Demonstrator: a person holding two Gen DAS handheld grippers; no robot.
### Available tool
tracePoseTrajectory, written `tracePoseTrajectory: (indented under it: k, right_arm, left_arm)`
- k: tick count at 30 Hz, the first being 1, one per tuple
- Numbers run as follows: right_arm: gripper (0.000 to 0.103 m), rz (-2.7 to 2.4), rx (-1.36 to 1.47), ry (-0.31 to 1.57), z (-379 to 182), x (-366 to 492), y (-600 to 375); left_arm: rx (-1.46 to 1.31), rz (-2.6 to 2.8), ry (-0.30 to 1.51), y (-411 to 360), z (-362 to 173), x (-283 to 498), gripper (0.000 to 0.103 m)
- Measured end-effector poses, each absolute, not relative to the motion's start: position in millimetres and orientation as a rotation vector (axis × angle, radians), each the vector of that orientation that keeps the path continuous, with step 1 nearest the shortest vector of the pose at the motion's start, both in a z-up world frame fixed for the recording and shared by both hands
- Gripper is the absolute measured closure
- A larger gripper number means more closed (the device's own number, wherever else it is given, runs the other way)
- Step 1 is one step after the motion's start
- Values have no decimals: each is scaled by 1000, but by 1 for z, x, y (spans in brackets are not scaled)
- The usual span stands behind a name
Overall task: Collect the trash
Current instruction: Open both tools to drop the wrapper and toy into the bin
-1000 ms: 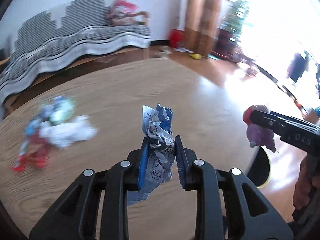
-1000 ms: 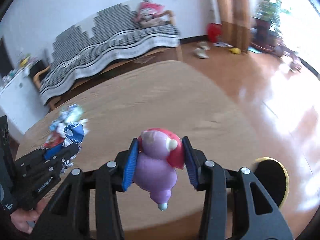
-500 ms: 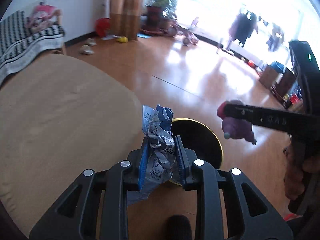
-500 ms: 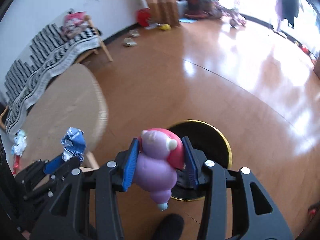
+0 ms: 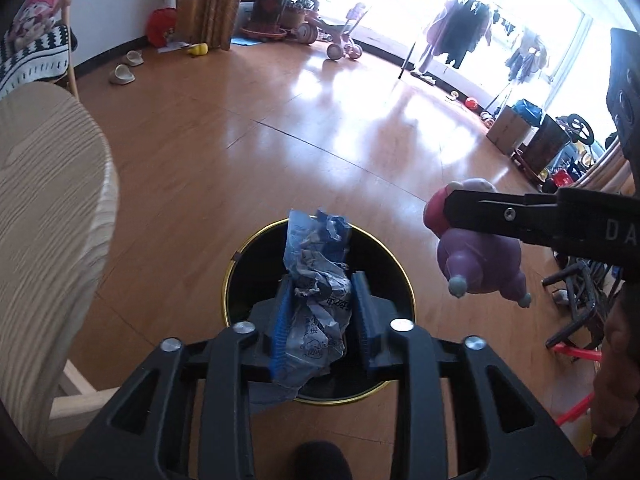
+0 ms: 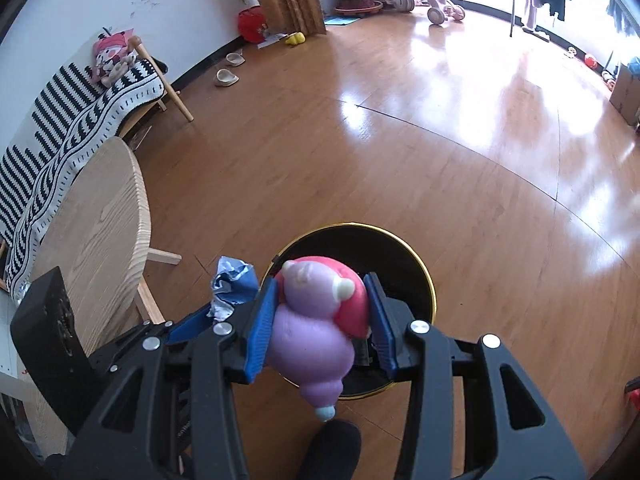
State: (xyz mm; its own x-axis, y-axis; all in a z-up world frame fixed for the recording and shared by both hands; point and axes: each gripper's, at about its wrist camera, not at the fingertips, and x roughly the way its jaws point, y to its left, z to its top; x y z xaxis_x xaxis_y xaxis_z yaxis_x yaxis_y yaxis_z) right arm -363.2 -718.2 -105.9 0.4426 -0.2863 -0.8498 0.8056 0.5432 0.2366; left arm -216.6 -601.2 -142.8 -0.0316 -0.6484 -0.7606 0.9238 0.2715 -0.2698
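Observation:
My left gripper (image 5: 323, 312) is shut on a crumpled blue and silver wrapper (image 5: 318, 280) and holds it over the black bin with a gold rim (image 5: 240, 264) on the floor. My right gripper (image 6: 320, 316) is shut on a purple and pink soft toy (image 6: 316, 320) above the same bin (image 6: 416, 268). In the left wrist view the toy (image 5: 476, 264) hangs to the right of the bin. In the right wrist view the wrapper (image 6: 232, 284) shows just left of the toy.
The round wooden table (image 5: 44, 208) stands left of the bin, also in the right wrist view (image 6: 100, 232). A striped sofa (image 6: 60, 120) is behind it. A dark shoe tip (image 6: 332, 456) is near the bin. Toys and boxes line the far floor.
Both grippers have swung away from the table and moved over the bin, each still holding its item. The bin now sits directly below them.

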Motion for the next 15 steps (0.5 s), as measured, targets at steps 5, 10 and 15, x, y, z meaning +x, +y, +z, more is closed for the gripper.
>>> tracePoseTrajectory:
  k: [5, 10, 15]
  right_arm:
    - [58, -768, 712, 854, -108, -368, -718]
    - [58, -779, 731, 853, -110, -366, -714]
    - [56, -783, 727, 865, -112, -359, -712]
  left_arm:
    - [372, -1320, 913, -603, -138, -220, 41]
    - [358, -1325, 906, -599, -128, -217, 37]
    - [335, -1309, 882, -586, -114, -208, 32]
